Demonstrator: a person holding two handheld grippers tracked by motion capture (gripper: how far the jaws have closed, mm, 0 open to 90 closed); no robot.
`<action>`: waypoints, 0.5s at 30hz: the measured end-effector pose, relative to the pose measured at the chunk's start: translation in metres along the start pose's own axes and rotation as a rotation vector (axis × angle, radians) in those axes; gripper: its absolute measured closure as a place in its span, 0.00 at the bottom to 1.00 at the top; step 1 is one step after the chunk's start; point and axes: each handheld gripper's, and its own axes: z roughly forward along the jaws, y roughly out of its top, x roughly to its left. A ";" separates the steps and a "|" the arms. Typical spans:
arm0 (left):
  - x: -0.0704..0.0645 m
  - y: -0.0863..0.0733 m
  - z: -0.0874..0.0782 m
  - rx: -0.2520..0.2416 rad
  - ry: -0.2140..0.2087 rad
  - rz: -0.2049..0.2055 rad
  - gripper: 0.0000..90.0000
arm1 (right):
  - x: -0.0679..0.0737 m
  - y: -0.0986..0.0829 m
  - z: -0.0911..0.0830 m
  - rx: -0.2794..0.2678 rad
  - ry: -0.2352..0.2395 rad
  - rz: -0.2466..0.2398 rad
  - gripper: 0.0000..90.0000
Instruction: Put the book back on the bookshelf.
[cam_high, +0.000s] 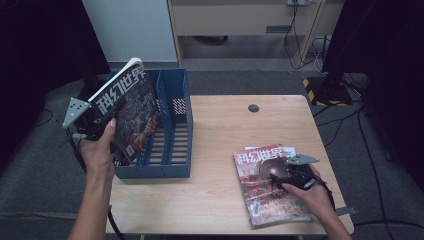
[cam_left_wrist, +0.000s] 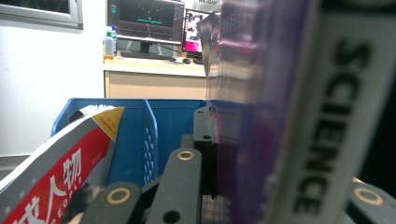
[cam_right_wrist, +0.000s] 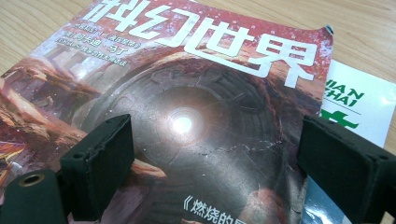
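My left gripper is shut on a science-fiction magazine and holds it upright and tilted over the left side of a blue file rack. In the left gripper view the magazine's spine reads "SCIENCE" and stands between the jaws of the gripper. My right gripper hovers open just above a second magazine lying flat at the table's front right. Its open pads straddle that red cover, with nothing between them.
The blue rack has several compartments, and a red-and-white magazine leans in one. A white and green booklet lies under the flat magazine. A cable hole sits at the table's far edge. The wooden table is bare in the middle.
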 end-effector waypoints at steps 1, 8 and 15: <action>0.000 0.000 0.001 0.000 0.000 -0.003 0.91 | 0.000 0.000 0.000 0.000 0.000 0.000 0.12; 0.002 -0.006 0.007 0.001 0.013 -0.016 0.91 | 0.000 0.000 0.000 0.000 0.000 -0.001 0.12; 0.003 -0.012 0.014 0.006 0.014 -0.025 0.91 | 0.000 0.000 0.000 -0.001 0.001 -0.001 0.12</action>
